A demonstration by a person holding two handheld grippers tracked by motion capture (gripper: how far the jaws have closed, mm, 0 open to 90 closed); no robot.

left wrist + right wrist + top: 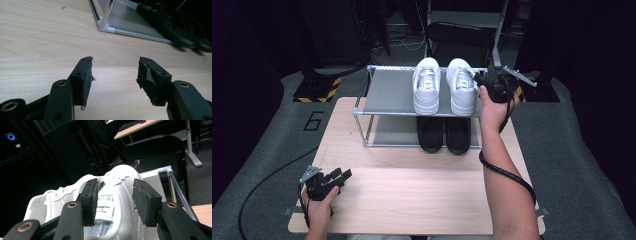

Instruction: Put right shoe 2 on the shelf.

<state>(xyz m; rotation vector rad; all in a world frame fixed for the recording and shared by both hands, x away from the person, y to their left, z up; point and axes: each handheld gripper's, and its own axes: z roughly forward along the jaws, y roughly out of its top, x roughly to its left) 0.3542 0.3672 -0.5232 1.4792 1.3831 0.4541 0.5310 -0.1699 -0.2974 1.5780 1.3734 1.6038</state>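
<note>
Lengthwise, white sneaker (pixel 462 86), toe nearward (upright)

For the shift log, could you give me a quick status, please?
Left gripper open over wooden table. Right gripper open at right white sneaker on grey metal rack. Nothing obstructing.

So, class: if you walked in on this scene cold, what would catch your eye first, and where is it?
Most striking is the pair of white sneakers side by side on the top shelf of the metal rack, bright against the dark room. The right gripper is at the right-hand sneaker, its jaws open on either side of the tongue. Below them a pair of black shoes sits on the lower shelf, while the left gripper rests open at the table's near left corner.
</note>
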